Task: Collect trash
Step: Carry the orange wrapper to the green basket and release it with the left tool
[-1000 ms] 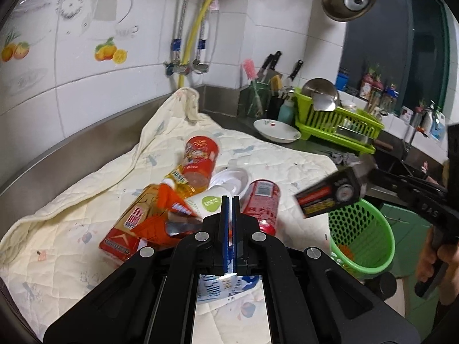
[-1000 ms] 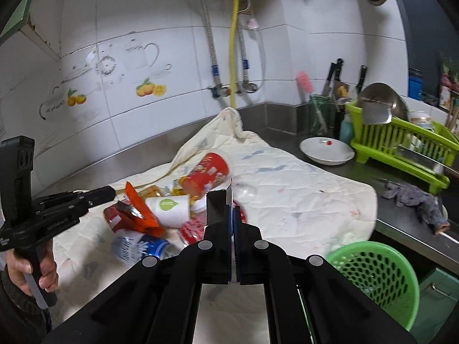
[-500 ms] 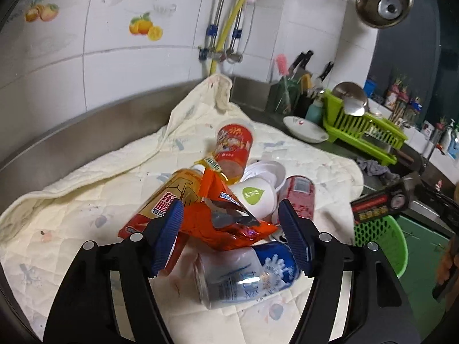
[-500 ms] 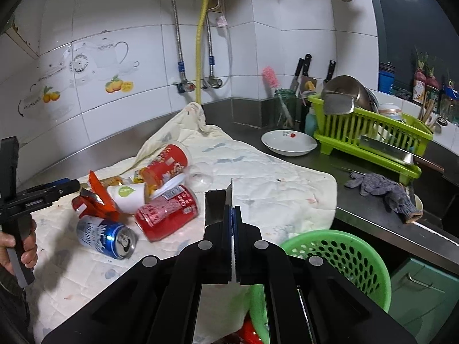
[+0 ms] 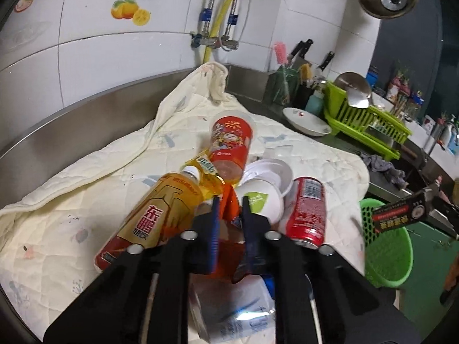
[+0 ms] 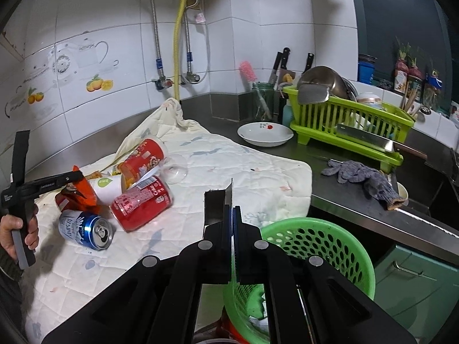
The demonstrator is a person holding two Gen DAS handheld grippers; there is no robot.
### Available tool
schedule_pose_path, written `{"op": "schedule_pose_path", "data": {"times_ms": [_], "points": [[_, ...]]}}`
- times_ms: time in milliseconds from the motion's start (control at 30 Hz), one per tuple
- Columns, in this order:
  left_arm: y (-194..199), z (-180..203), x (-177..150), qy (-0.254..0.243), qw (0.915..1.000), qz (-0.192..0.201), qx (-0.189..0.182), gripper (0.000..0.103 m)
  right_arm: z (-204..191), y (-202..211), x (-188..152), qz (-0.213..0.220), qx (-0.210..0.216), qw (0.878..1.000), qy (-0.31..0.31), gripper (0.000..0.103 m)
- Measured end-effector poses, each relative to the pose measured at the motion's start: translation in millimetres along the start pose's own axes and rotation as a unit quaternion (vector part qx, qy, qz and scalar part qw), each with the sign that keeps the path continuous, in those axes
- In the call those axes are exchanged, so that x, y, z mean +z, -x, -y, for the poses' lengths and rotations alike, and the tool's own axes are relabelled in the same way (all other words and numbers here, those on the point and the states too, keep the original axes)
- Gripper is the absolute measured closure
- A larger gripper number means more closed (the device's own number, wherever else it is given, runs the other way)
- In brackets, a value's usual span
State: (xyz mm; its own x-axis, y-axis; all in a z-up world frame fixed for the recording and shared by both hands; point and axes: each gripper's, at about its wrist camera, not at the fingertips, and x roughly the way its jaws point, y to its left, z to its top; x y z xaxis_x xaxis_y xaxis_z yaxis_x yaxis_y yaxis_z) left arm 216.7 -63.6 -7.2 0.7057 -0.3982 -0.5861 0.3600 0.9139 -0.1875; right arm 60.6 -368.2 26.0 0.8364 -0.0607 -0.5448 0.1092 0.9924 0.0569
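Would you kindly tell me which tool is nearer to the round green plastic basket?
Right. The right tool hangs just above the green plastic basket's near rim, pinching a dark packet. The left tool is over at the trash pile, closing on the orange wrapper.

Steel counter (image 6: 358, 206): quilted cloth (image 6: 218, 166), white bowl (image 6: 265, 134), green rack (image 6: 352, 126), grey rag (image 6: 361, 176).

1. The trash pile crowds the left part of the quilted cloth (image 6: 229, 169): red can (image 6: 140, 203), blue can (image 6: 86, 229), white cup (image 6: 106, 187) and tea bottle (image 5: 155, 215) lie touching or just beside one another.
2. The cloth's right half lies bare (only a clear cup lid sits there).
3. The green basket (image 6: 330, 240) stands open-topped below the counter edge.
4. Dish rack (image 6: 350, 123), white bowl (image 6: 265, 134) and grey rag (image 6: 361, 175) block the far counter.
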Motion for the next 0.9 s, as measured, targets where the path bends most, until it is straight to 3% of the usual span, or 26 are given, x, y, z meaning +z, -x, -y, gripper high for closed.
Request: {"op": "schedule_pose_path", "data": {"times_ms": [200, 500, 700, 900], "points": [[24, 13, -2, -0.015, 0.9996, 0.022, -0.006, 0.100, 11, 5, -6, -0.001, -0.011, 1.000, -0.006, 0.101], [68, 51, 10, -0.042, 0.9959, 0.063, -0.050, 0.100, 48, 8, -22, -0.016, -0.059, 0.998, -0.022, 0.101], [63, 96, 11, -0.051, 0.9913, 0.057, -0.107, 0.100, 74, 1, -39, -0.039, -0.077, 0.995, -0.045, 0.101], [34, 155, -1, -0.073, 0.9847, 0.025, -0.156, 0.100, 95, -8, -61, -0.069, -0.079, 0.992, -0.070, 0.100]]}}
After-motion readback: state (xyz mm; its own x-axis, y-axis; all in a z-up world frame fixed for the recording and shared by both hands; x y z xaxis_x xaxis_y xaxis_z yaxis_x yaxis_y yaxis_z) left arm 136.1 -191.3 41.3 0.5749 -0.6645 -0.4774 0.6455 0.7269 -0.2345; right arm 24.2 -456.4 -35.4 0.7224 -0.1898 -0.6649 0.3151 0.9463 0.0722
